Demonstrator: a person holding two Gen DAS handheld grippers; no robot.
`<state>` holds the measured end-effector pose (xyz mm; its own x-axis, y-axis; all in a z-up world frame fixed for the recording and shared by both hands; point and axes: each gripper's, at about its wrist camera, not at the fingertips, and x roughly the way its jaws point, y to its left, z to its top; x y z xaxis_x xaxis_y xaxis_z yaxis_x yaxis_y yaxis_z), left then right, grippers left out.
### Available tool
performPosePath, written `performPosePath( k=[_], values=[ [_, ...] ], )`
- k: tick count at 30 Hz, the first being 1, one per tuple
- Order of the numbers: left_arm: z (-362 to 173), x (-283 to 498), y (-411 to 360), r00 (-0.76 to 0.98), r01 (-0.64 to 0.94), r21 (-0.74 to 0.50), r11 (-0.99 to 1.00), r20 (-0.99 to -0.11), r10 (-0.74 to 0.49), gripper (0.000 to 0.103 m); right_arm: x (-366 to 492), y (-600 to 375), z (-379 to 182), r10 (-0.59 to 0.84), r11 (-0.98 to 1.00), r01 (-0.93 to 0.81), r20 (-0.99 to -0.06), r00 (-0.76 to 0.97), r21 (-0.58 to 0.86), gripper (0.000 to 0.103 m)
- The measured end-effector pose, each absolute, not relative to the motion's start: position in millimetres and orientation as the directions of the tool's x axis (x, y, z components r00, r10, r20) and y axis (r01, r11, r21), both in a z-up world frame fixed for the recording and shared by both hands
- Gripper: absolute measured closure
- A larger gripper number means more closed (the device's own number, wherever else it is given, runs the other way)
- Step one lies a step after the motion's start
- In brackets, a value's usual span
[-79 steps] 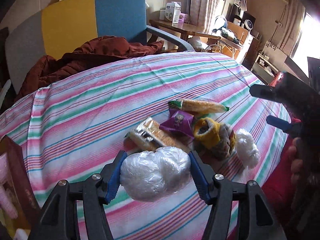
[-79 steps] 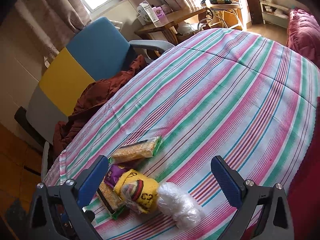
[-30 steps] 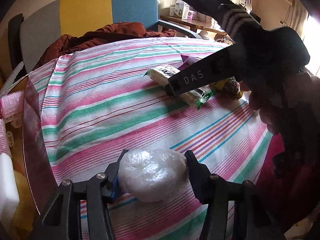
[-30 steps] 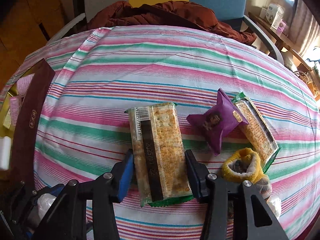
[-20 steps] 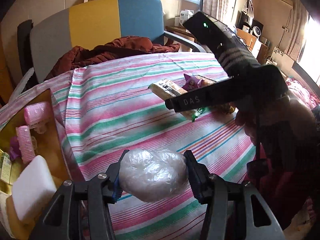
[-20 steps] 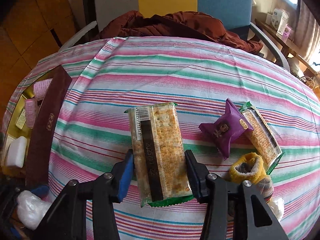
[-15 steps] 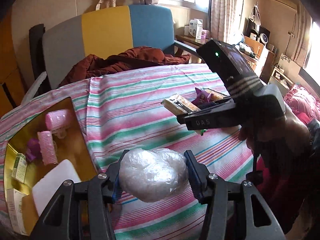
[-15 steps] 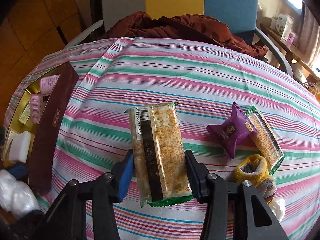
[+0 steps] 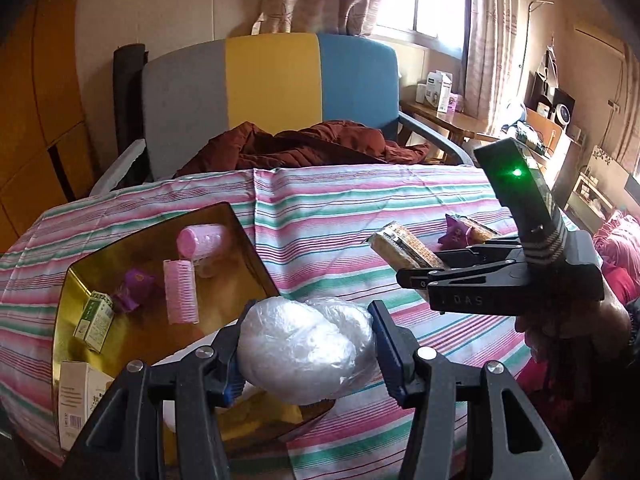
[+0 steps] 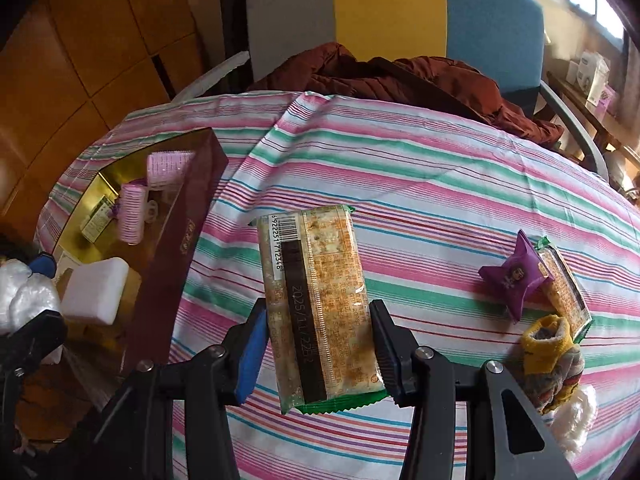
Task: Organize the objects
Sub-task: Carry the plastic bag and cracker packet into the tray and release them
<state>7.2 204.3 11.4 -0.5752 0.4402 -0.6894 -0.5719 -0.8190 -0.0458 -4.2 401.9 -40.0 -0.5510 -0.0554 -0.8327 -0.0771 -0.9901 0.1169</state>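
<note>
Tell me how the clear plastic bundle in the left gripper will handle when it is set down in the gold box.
The plastic bundle looks soft and crumpled, bulging between the left gripper's jaws, so it will probably spring back when released. It seems light for its size. Its rounded shape may let it roll or settle against the white block in the gold box.

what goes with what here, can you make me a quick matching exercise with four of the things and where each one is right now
Things:
1. white plastic bundle
2. cracker packet
3. pink hair rollers
4. purple snack pouch

Places:
A. lying on the striped cloth beside a second cracker packet
B. clamped in the right gripper
C. inside the gold-lined box
D. clamped in the left gripper

Pairs: 1-D, 2-B, 3-C, 4-A
</note>
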Motion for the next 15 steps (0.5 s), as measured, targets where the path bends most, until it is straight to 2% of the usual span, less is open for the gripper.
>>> performPosePath(
  k=[7, 15],
  values=[
    [22, -19, 140, -0.629, -0.439, -0.127, -0.889, -0.663, 0.405, 0.049, -12, 357, -6, -0.108, -0.994, 0.04, -0.788, -0.606, 0.105, 0.053],
    [17, -52, 55, -0.695, -0.223, -0.156, -0.962, -0.667, 0.27, 0.049, -43, 288, 17, -0.168, -0.972, 0.232, -0.767, -0.619, 0.026, 0.053]
  ],
)
